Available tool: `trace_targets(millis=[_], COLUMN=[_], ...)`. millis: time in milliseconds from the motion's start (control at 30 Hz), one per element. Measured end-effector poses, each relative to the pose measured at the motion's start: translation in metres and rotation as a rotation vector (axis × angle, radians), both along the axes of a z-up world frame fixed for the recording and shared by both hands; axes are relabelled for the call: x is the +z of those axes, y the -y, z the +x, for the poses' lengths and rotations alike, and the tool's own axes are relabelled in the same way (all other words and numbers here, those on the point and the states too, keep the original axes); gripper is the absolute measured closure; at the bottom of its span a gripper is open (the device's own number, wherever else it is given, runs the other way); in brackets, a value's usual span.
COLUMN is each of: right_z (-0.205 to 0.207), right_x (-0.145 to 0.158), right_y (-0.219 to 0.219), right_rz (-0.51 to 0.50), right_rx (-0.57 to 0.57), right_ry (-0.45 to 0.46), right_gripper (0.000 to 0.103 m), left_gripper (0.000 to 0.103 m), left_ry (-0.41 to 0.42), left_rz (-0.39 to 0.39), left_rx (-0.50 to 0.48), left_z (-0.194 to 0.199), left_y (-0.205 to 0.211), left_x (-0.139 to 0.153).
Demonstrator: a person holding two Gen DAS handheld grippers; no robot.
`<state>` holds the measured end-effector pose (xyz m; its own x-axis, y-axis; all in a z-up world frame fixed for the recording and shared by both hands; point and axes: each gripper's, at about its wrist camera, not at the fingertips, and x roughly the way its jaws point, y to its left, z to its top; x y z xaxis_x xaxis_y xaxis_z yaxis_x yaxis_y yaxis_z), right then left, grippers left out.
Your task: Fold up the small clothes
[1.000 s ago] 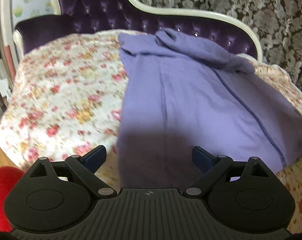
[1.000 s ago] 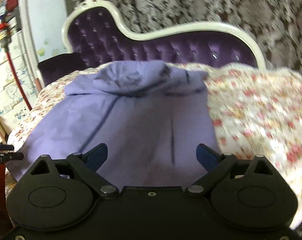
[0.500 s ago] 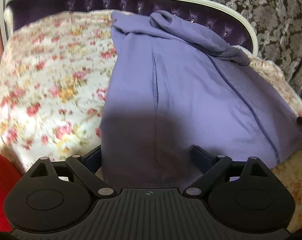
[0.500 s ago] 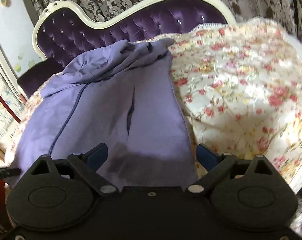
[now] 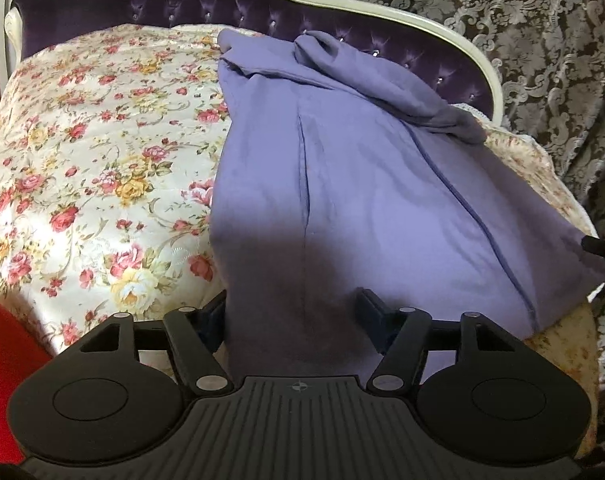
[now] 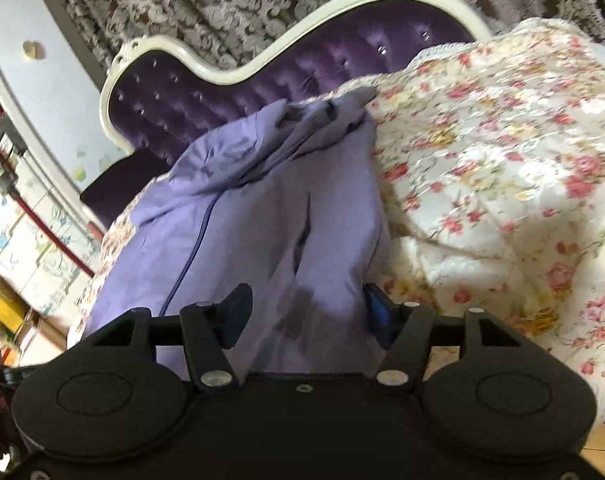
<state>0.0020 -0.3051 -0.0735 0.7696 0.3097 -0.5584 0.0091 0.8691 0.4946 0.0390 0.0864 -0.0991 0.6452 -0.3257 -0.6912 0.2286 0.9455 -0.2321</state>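
A lavender garment (image 5: 362, 184) lies spread on the floral bedspread (image 5: 82, 160), its bunched top against the headboard and its near hem hanging toward me. My left gripper (image 5: 292, 316) sits at the hem's left corner, jaws closing, with the shaded cloth between the blue pads (image 5: 212, 316). Seen from the right wrist, the same garment (image 6: 262, 208) runs up the bed. My right gripper (image 6: 306, 312) straddles the hem's right corner, jaws closing too. Cloth lies between its pads (image 6: 376, 312), and I see no pinch on either side.
A purple tufted headboard (image 5: 174, 4) with a cream frame curves behind the bed, backed by a patterned curtain (image 5: 522, 20). Something red (image 5: 2, 340) shows at the lower left. White drawers with cartoon prints (image 6: 34, 256) stand left of the bed. Bedspread (image 6: 502, 160) extends right.
Both grippers' jaws have narrowed around the hem. The right gripper rolled and came in closer to the garment's right corner. The left gripper tipped slightly but kept its place.
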Motion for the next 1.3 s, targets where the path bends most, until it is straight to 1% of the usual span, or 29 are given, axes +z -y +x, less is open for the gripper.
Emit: trace_targets(millis=[33,67,100,133,167,233,333,400,567,767,900,1000,1100,1200,1300], right_z=[0.002,0.003,0.003,0.004,0.005,0.005,0.006,0.009,0.028,0.073,0.119,0.158,0.203,0.247,0.288], right_x=[-0.001,-0.001,0.0,0.001,0.003,0.005,0.013,0.021,0.045,0.073,0.09,0.096,0.094,0.086,0.071], right_y=[-0.002,-0.003,-0.003,-0.004,-0.004,-0.001,0.002,0.006,0.017,0.036,0.046,0.052,0.058,0.058,0.053], right_rz=[-0.007,-0.016,-0.024,-0.044,-0.061,-0.027,0.041,0.103,0.202,0.305,0.323,0.31,0.308,0.267,0.221], right_rx=[0.007,0.01,0.009,0.002,0.0,0.007,0.002,-0.011,-0.023,-0.04,-0.047,-0.061,-0.085,-0.112,-0.138], right_ry=[-0.005,-0.005,-0.003,-0.011,-0.019,-0.013,0.016,0.052,0.134,0.219,0.274,0.279,0.262,0.237,0.184], right_gripper=[0.038,0.039,0.05,0.075,0.081,0.085,0.087,0.088,0.09,0.09,0.09,0.09,0.09,0.09,0.09], left_gripper=[0.038,0.043,0.054,0.082,0.087,0.091,0.092,0.093,0.093,0.093,0.093,0.093,0.092,0.092,0.092], left_ry=[0.002,0.001,0.007,0.022,0.029,0.024,0.031,0.055,0.136,0.19,0.212,0.221,0.215,0.183,0.141], left_rz=[0.003,0.002,-0.008,-0.028,-0.047,-0.097,-0.207,-0.27,-0.363,-0.488,-0.537,-0.557,-0.562,-0.566,-0.529], left_rx=[-0.003,-0.006,-0.007,0.003,0.012,0.015,0.036,0.042,0.027,0.026,0.046,0.059,0.079,0.12,0.171], left_z=[0.0,0.001,0.0,-0.001,-0.001,0.0,0.001,0.003,0.019,0.058,0.095,0.133,0.18,0.227,0.272], left_y=[0.001,0.002,0.001,-0.001,-0.004,-0.01,-0.02,-0.025,-0.027,-0.032,-0.034,-0.038,-0.041,-0.041,-0.036], left_x=[0.0,0.001,0.002,0.004,0.005,0.009,0.023,0.036,0.077,0.117,0.135,0.139,0.135,0.12,0.101])
